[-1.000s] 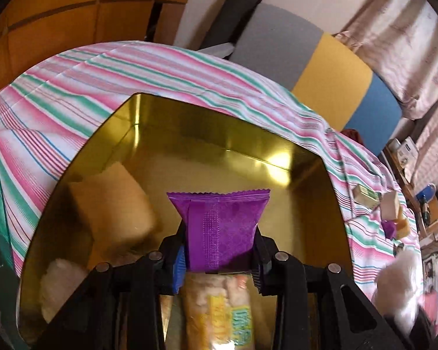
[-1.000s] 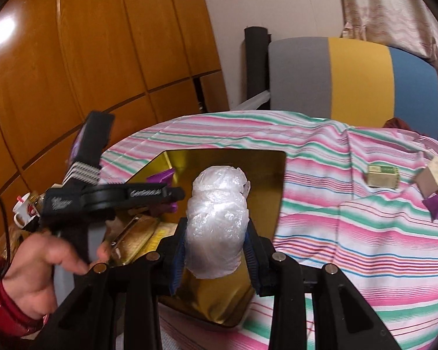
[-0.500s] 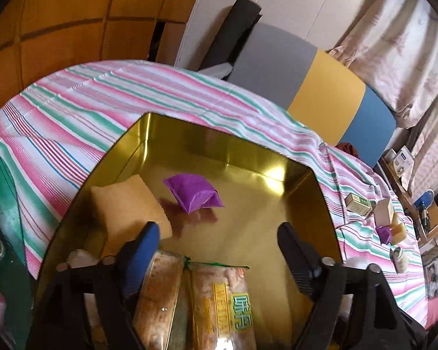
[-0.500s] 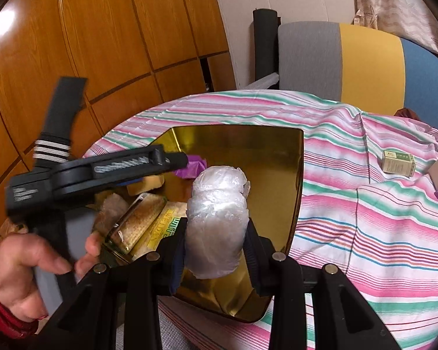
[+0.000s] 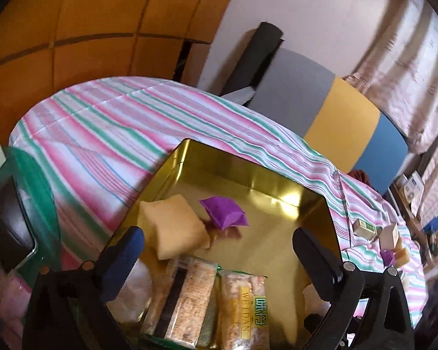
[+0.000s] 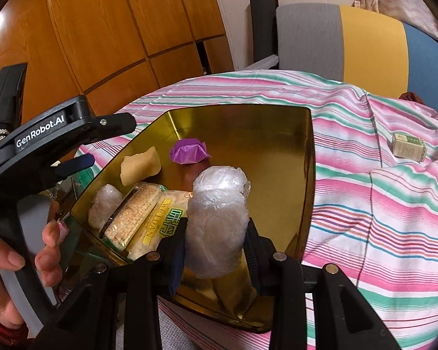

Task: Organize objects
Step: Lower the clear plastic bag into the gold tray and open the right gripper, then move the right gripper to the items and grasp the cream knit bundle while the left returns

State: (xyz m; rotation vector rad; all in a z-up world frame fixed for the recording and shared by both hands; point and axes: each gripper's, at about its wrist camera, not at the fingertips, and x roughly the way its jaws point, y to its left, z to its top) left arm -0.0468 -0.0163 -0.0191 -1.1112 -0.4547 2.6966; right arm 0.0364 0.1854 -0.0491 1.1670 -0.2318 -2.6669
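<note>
While my left wrist camera looks down into the gold tin (image 5: 249, 172), my left gripper (image 5: 219, 250) hangs over its near end with the fingers spread wide and nothing between them. On the tin floor lies the purple packet (image 5: 224, 212), just beside the tan pillow pack (image 5: 175, 230). Nearer to me two clear-wrapped rice cracker packs (image 5: 213, 300) lie side by side. The tin sits on the striped cloth (image 5: 108, 125), and a small green box (image 5: 364, 228) rests on the cloth well to the right.

From my right wrist camera, my right gripper (image 6: 216, 248) is clamped on the white wrapped bundle (image 6: 217, 218), which stands upright between the fingers above the tin's near right part (image 6: 303, 204). Past it I see the purple packet (image 6: 189, 152), the tan pack (image 6: 140, 166), a second white bundle (image 6: 105, 205) and the cracker packs (image 6: 143, 217) in the tin. At left, a hand (image 6: 17, 265) holds my left gripper (image 6: 84, 143) beyond the tin's left edge, its fingers apart.
</note>
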